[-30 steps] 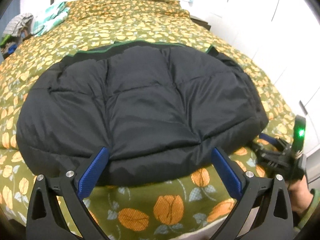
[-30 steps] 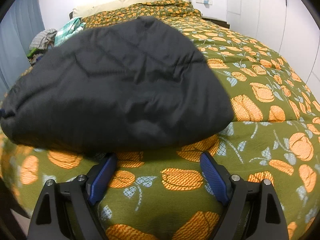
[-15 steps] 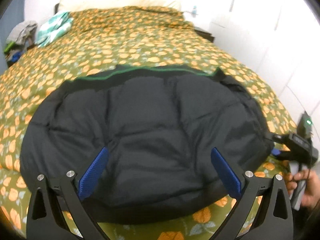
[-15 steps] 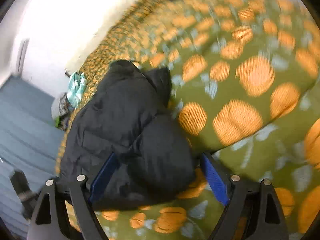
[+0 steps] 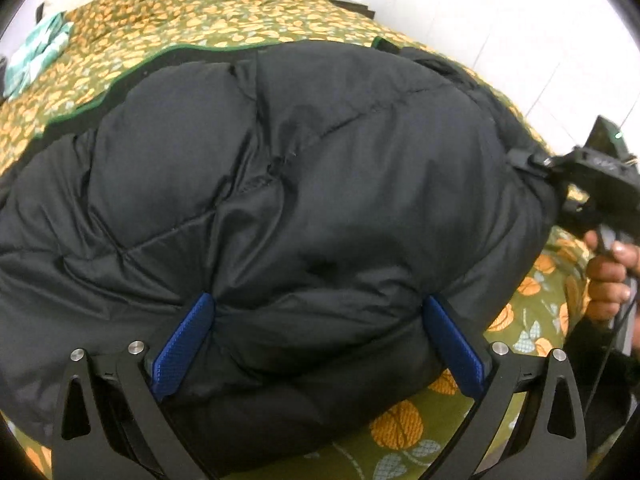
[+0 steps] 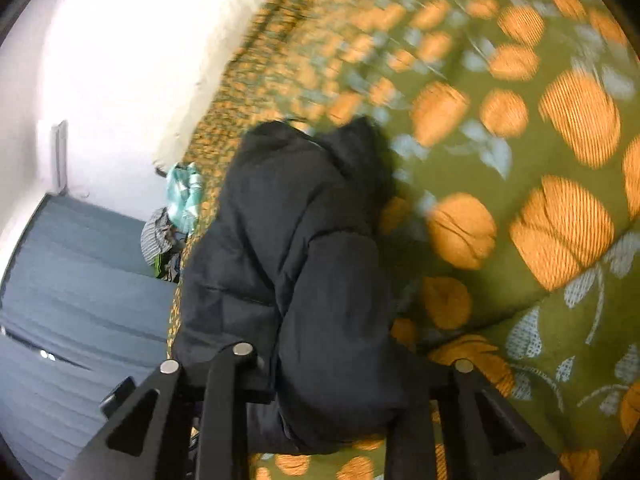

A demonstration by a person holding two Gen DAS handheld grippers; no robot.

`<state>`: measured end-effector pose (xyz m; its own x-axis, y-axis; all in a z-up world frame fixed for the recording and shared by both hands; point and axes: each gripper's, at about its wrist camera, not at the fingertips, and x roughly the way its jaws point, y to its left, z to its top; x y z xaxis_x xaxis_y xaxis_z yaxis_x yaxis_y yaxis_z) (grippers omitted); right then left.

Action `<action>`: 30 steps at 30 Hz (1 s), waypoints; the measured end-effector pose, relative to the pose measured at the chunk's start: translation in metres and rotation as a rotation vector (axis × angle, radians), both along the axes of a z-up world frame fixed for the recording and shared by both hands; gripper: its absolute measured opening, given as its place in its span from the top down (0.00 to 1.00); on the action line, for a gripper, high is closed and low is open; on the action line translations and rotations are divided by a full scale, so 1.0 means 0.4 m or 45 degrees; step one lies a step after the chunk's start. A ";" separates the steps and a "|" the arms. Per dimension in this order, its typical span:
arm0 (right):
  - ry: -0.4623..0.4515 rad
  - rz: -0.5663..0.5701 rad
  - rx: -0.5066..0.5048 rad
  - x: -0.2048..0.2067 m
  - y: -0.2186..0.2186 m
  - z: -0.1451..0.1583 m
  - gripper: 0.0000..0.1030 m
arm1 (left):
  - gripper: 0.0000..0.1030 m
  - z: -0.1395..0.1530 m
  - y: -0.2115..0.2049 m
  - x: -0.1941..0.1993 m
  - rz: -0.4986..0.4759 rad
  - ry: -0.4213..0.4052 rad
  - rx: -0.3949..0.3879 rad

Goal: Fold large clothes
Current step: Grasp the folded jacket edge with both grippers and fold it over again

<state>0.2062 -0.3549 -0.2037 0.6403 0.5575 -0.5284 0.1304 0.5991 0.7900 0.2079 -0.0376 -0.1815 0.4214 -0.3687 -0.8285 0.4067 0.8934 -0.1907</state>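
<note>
A black quilted puffer jacket (image 5: 288,184) with a green-edged hem lies folded on a bed. My left gripper (image 5: 318,320) is open, its blue pads (image 5: 182,340) pressed into the jacket's near edge with the fabric bulging between them. My right gripper (image 6: 332,376) is rolled sideways at the jacket's (image 6: 296,264) right side. Its jaws stand close together around a thick fold of the jacket, and its pads are hidden by the fabric. It also shows in the left wrist view (image 5: 596,176), held by a hand.
The bed has a green quilt (image 5: 224,4) with orange flowers (image 6: 560,232). Crumpled clothes (image 6: 180,200) lie at the far left of the bed near a pillow. A white wall and wardrobe doors (image 5: 520,20) stand to the right. A blue-grey curtain (image 6: 72,280) hangs at the left.
My left gripper moved forward onto the jacket's near edge. My right gripper rolled sideways, moved in on the jacket's right side and closed on a fold.
</note>
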 end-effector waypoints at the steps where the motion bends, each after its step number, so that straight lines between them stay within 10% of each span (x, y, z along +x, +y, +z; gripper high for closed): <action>1: -0.024 0.011 -0.013 0.002 0.009 0.019 0.75 | 0.00 -0.001 -0.001 0.004 0.000 0.000 -0.002; 10: -0.202 0.086 -0.098 0.012 0.088 0.194 0.76 | 0.02 0.043 0.065 -0.008 0.038 0.085 -0.123; 19: -0.497 0.324 -0.470 -0.007 0.310 0.408 0.76 | 0.02 0.256 0.419 0.023 0.231 0.020 -0.411; 26: -0.746 0.629 -0.800 -0.091 0.627 0.469 0.76 | 0.02 0.394 0.352 0.145 -0.197 0.177 -0.722; 30: -0.797 0.725 -0.875 -0.122 0.712 0.451 0.76 | 0.01 0.488 0.256 0.175 -0.351 0.182 -0.614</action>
<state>0.1573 -0.0699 -0.0233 0.6457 0.5673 -0.5110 -0.6147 0.7833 0.0928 0.2778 0.0647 0.0137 0.1520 -0.7993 -0.5813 0.5526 0.5564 -0.6206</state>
